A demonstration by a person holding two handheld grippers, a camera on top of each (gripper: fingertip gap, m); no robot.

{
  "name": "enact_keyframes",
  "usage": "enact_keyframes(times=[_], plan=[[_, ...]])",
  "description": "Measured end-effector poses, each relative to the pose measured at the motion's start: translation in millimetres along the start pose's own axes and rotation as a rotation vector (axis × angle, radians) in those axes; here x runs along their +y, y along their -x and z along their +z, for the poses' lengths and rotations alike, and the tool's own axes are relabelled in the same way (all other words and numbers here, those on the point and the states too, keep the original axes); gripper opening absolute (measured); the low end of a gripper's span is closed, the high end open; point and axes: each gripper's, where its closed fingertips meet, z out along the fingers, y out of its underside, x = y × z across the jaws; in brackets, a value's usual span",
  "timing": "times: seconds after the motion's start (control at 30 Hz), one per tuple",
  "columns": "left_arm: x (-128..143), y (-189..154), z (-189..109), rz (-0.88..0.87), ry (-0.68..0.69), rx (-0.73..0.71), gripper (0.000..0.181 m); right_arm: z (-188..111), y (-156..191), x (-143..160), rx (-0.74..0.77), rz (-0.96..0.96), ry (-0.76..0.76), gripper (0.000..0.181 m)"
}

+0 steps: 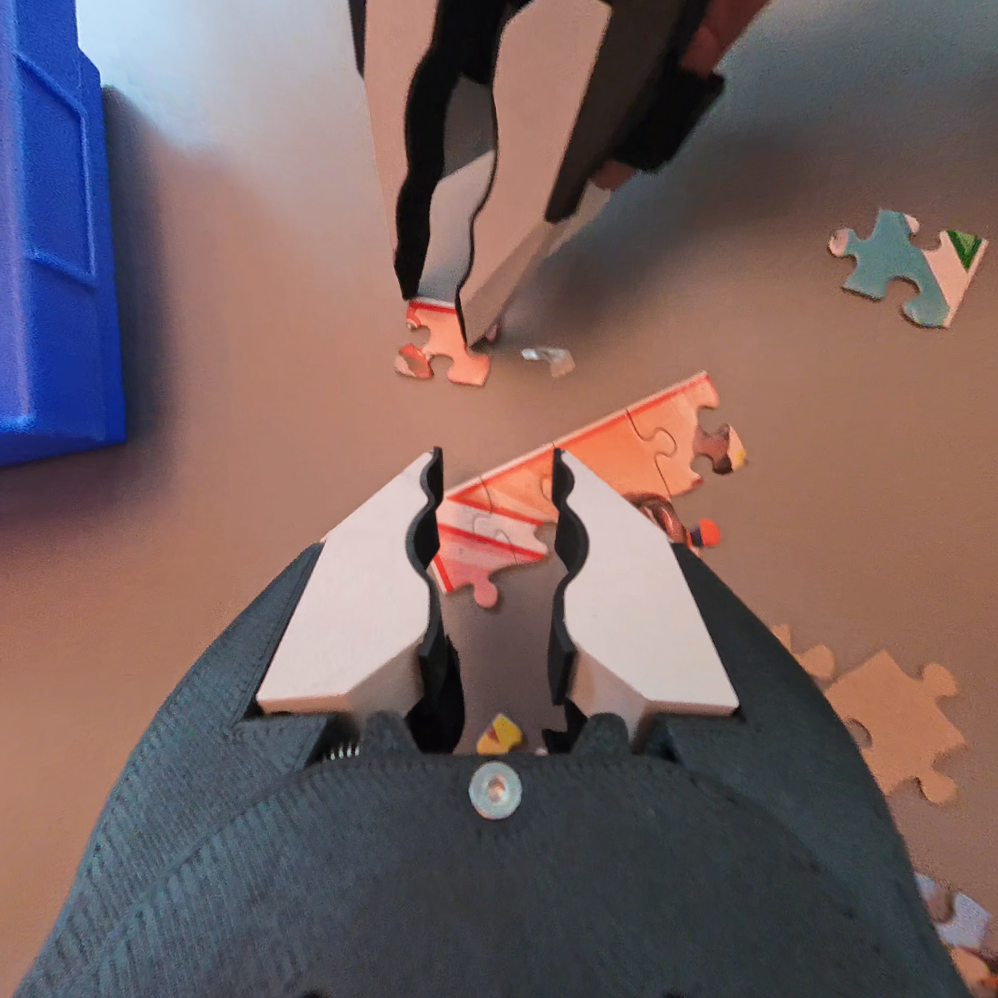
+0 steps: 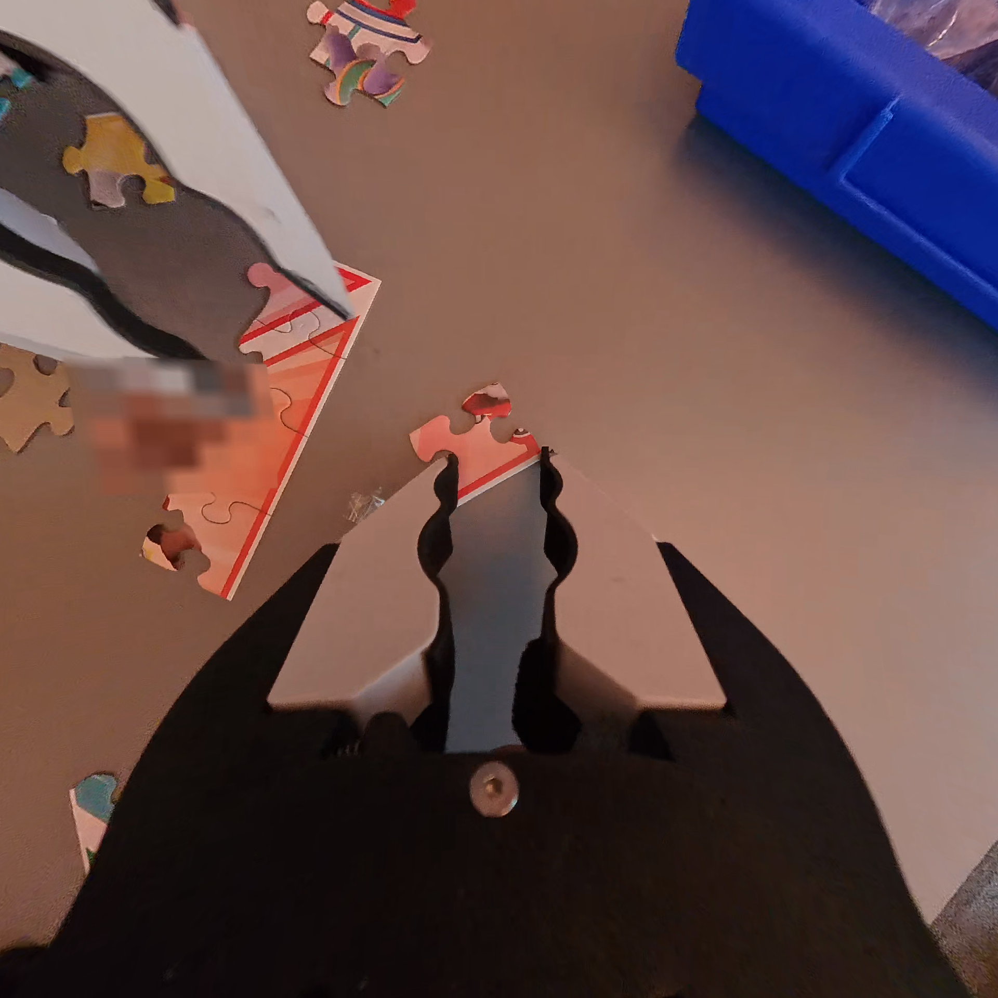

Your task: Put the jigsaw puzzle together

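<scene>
Sitting early: only a short orange-and-red joined cardboard edge strip [image 1: 605,464] assembled under the open left gripper [image 1: 498,459], open right gripper [image 2: 497,456] straddling one loose pink red-bordered piece [image 2: 475,448], others lying scattered.

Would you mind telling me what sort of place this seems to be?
Probably an indoor tabletop workspace: a plain brown table strewn with loose jigsaw pieces, and a blue plastic bin at one side.
</scene>
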Motion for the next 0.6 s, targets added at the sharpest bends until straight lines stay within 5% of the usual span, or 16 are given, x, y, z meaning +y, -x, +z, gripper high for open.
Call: enact_keyframes(times=[0.27, 0.6], plan=[[-12, 12, 35, -0.046, 0.055, 0.095, 0.054, -1, 7, 1, -0.001, 0.015, -0.059, 0.016], [-15, 15, 37, -0.020, 0.039, 0.042, 0.015, -3, 12, 4, -0.001, 0.040, -0.097, 0.013]])
